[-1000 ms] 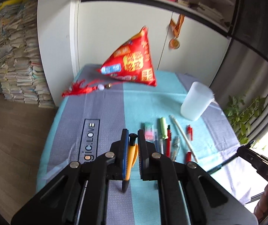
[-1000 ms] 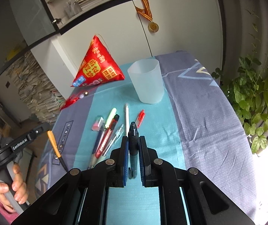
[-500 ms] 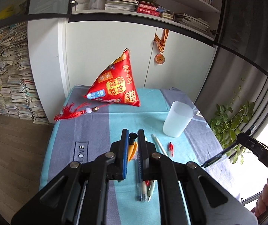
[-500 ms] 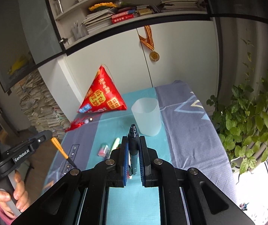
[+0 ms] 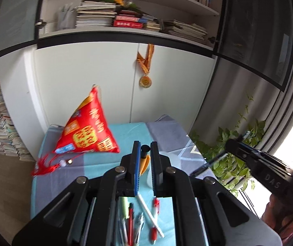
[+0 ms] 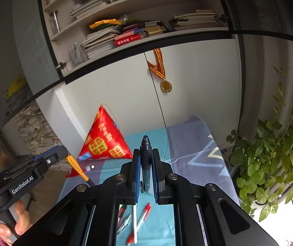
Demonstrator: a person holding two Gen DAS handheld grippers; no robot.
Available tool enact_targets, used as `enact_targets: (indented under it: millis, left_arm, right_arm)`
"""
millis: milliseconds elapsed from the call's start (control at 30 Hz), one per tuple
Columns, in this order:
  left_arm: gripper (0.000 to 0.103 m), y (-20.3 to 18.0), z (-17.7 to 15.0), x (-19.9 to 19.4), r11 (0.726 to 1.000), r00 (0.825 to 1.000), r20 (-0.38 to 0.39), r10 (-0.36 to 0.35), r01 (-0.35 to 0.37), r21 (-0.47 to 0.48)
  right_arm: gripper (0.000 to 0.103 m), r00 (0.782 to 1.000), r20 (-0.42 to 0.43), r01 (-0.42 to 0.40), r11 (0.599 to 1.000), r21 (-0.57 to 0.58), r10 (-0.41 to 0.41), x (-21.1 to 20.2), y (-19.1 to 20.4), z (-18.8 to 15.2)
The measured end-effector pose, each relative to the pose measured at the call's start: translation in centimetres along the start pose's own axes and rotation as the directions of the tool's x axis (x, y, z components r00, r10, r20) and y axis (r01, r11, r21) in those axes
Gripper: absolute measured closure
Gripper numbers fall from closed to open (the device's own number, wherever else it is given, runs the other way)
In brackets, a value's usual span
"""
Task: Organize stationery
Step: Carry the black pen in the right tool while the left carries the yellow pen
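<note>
Left gripper [image 5: 145,150] jaws clenched on yellow pen [image 5: 145,162], right gripper [image 6: 145,153] jaws grasping dark blue pen [image 6: 145,160], translucent cup [image 5: 149,179] only in left view, partly hidden, contents indiscernible, loose pens [image 5: 140,221] on worktop [image 5: 97,162]

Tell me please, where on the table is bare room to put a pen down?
Free: the right grey cloth strip between the teal cloth band and the green leafy plant; also the left grey cloth strip before the red triangular pouch and its tassel. Crowded: the loose pens lying on the teal band.
</note>
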State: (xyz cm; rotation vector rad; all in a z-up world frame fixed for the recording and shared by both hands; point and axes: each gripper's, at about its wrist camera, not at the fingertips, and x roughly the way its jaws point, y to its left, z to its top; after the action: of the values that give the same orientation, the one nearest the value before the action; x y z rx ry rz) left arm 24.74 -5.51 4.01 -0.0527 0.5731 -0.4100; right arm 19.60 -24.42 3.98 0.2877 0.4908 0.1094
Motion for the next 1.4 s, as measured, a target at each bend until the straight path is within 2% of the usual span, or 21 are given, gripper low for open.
enact_targets:
  millis: [233, 533, 667, 867, 1167, 1400]
  left_arm:
    - [0.096, -2.0, 2.7, 3.6, 0.998, 0.998, -0.018, -0.056, 0.056, 0.036]
    - [0.096, -3.1, 2.0, 8.5, 0.995, 0.989, -0.114, -0.092, 0.097, 0.038]
    - [0.095, -3.3, 1.2, 9.3, 0.996, 0.989, -0.129, -0.069, 0.076, 0.047]
    - [0.095, -2.8, -0.1, 10.9, 0.997, 0.981, -0.186, -0.058, 0.066, 0.039]
    - [0.095, -2.3, -1.4, 11.9, 0.998, 0.972, -0.232, -0.045, 0.053, 0.030]
    - [0.095, -2.3, -2.2, 12.4, 0.999, 0.958, -0.287, -0.008, 0.020, 0.039]
  right_arm:
    - [0.092, 1.000, -0.010, 0.001, 1.000, -0.005, -0.001, 4.0, -0.8, 1.8]
    - [0.092, 0.994, -0.105, 0.005, 1.000, 0.021, -0.003, 8.9, -2.8, 0.4]
    - [0.092, 0.991, -0.132, 0.000, 1.000, 0.019, 0.002, 10.0, -3.0, -0.2]
    - [0.092, 0.983, -0.181, -0.011, 1.000, 0.010, 0.013, 11.3, -2.8, -1.3]
    - [0.092, 0.975, -0.222, -0.007, 1.000, 0.022, 0.012, 12.1, -3.0, -2.4]
    - [0.091, 0.970, -0.245, 0.008, 1.000, 0.029, 0.000, 12.3, -3.1, -2.7]
